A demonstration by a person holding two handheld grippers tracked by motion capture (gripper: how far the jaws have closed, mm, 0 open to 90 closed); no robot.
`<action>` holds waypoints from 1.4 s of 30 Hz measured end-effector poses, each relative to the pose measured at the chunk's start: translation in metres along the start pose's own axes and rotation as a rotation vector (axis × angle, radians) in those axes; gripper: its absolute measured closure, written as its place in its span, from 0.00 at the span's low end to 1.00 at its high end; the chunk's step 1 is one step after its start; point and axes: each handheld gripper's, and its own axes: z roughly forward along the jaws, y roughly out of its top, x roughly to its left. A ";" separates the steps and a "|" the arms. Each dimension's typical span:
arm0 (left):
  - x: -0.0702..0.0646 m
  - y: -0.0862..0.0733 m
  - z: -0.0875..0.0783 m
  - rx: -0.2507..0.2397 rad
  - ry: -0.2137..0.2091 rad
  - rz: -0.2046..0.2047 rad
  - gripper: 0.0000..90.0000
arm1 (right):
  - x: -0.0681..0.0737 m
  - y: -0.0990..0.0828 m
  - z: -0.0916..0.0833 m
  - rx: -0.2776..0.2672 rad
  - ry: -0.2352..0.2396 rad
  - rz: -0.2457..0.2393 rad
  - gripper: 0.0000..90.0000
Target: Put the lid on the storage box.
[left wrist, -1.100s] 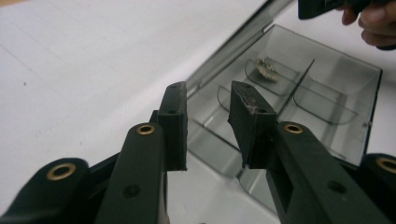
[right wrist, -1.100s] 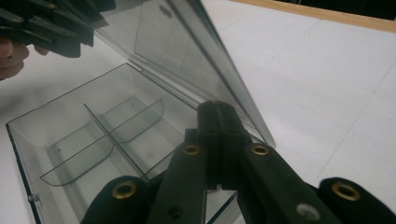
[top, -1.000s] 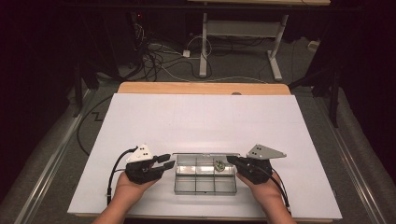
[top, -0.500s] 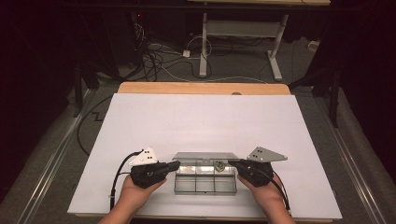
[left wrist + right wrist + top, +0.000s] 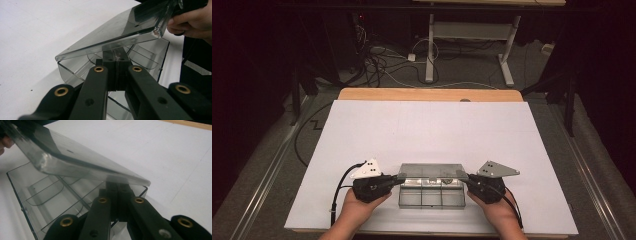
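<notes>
A clear plastic compartment box sits near the table's front edge, its hinged lid tilted up at the front. My left gripper is shut, its tips tucked under the lid's left end. My right gripper is shut too, tips under the lid's right end. In the left gripper view the closed jaws meet just beneath the raised lid, above the box's dividers. In the right gripper view the shut gripper props the lid over the compartments. Nothing is pinched between either pair of jaws.
The box rests on a white sheet covering a wooden table. Beyond the table's far edge stand desk legs and loose cables on the floor. The person's other hand shows in the left gripper view.
The left gripper's jaws have closed. Both grippers moved in against the box ends, and the lid has swung up from lying flat.
</notes>
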 end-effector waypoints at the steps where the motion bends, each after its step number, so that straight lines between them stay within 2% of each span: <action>1: 0.000 0.000 0.000 0.001 -0.001 0.001 0.97 | 0.000 0.000 -0.001 0.001 -0.001 0.001 1.00; 8: -0.003 -0.003 -0.004 -0.014 0.006 0.000 0.97 | 0.000 -0.003 -0.007 0.000 -0.003 0.001 1.00; 19: -0.008 -0.007 -0.003 0.001 0.004 0.008 0.97 | -0.004 -0.011 -0.024 -0.002 -0.025 0.018 1.00; 25: -0.009 -0.013 -0.006 -0.009 0.002 0.001 0.97 | -0.012 -0.019 -0.032 -0.002 -0.050 0.041 1.00; 32: -0.014 -0.021 -0.009 0.010 -0.003 0.002 0.97 | -0.026 -0.033 -0.041 0.012 -0.102 0.070 0.99; 37: -0.015 -0.025 -0.013 0.011 -0.008 -0.005 0.97 | -0.034 -0.043 -0.049 0.027 -0.130 0.101 0.90; 40: -0.017 -0.030 -0.014 0.035 -0.007 0.004 0.97 | -0.035 -0.048 -0.051 0.045 -0.138 0.124 0.75; 42: -0.018 -0.032 -0.014 0.041 -0.013 0.005 0.97 | -0.036 -0.050 -0.048 0.057 -0.143 0.119 0.60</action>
